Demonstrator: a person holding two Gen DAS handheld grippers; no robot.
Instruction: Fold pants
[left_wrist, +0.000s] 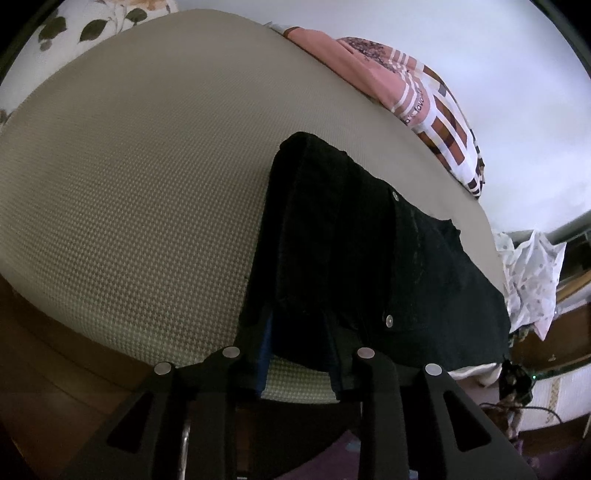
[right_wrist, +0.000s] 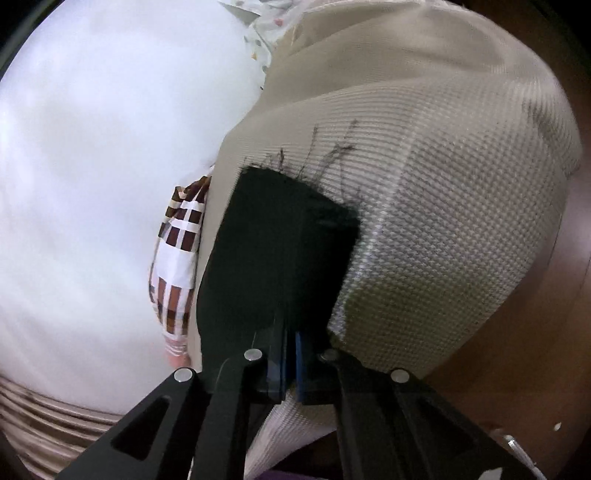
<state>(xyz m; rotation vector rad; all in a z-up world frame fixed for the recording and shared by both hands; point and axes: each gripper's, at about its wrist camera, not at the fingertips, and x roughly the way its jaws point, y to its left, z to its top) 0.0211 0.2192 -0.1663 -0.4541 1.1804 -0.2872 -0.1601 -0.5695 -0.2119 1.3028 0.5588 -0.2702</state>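
Both ends of the black pants (left_wrist: 354, 258) are at your grippers: the right gripper (right_wrist: 291, 363) is clamped on the frayed hem end, while the left gripper (left_wrist: 299, 354) stands slightly parted around the waist edge, gripping nothing. The pants lie flat along the near edge of the bed (left_wrist: 129, 184), long axis running from waistband to hems. You look to be setting down a fold, so next release the right and smooth toward the patterned pillow (left_wrist: 436, 110).

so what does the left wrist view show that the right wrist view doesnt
Only the left wrist view shows the pants' rivets and pocket side, a leaf-print fabric and the left gripper, its jaws apart. Only the right wrist view shows the frayed hem with loose threads and the right gripper, shut on the pants. Both show the black pants, the beige woven bed cover and the checked pillow.
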